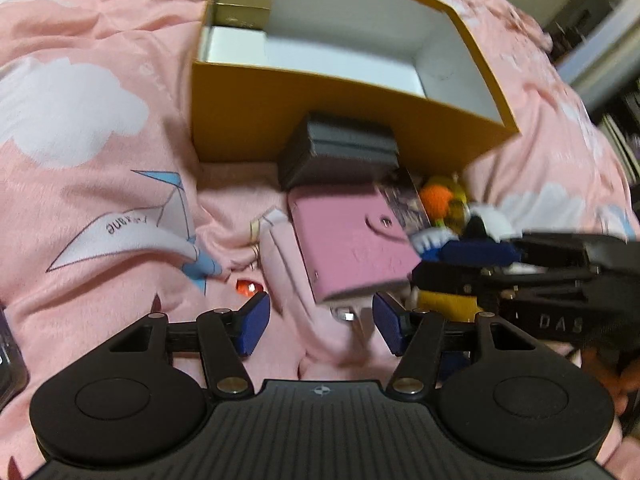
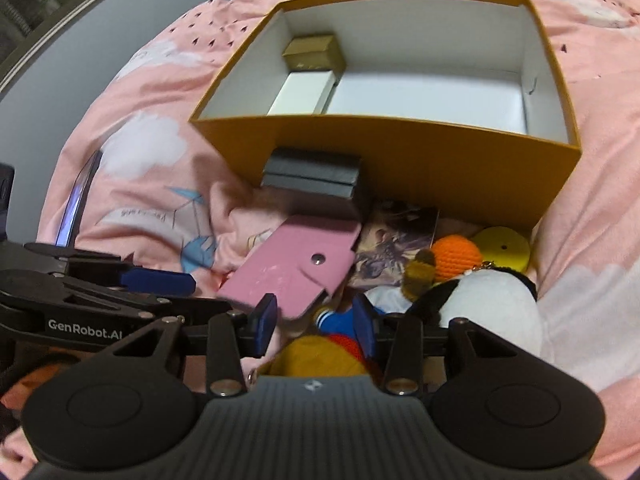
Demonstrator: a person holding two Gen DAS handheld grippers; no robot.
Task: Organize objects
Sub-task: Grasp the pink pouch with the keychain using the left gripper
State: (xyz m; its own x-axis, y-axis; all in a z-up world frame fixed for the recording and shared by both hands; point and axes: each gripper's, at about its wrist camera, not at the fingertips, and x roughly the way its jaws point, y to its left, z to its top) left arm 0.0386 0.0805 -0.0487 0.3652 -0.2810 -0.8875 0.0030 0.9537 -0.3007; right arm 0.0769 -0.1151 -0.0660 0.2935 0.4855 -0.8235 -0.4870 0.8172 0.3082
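Note:
An open yellow box (image 1: 320,120) (image 2: 440,152) lies on a pink bedspread, with a gold box (image 1: 242,8) (image 2: 314,54) and a white box (image 1: 236,44) (image 2: 302,92) inside at its left. In front of it sit a black case (image 1: 338,152) (image 2: 314,174), a pink wallet (image 1: 352,248) (image 2: 292,268), a picture card (image 2: 394,248) and plush toys (image 2: 480,304). My left gripper (image 1: 320,322) is open just short of the wallet's near edge. My right gripper (image 2: 316,324) is open at the wallet's corner, above an orange and blue plush (image 2: 332,344).
A small red gem (image 1: 249,287) lies on the bedspread (image 1: 80,200) left of the wallet. A pale pink strap or pouch (image 1: 280,264) lies beside the wallet. A dark tablet-like edge (image 2: 78,200) stands at the left. Room furniture shows beyond the bed.

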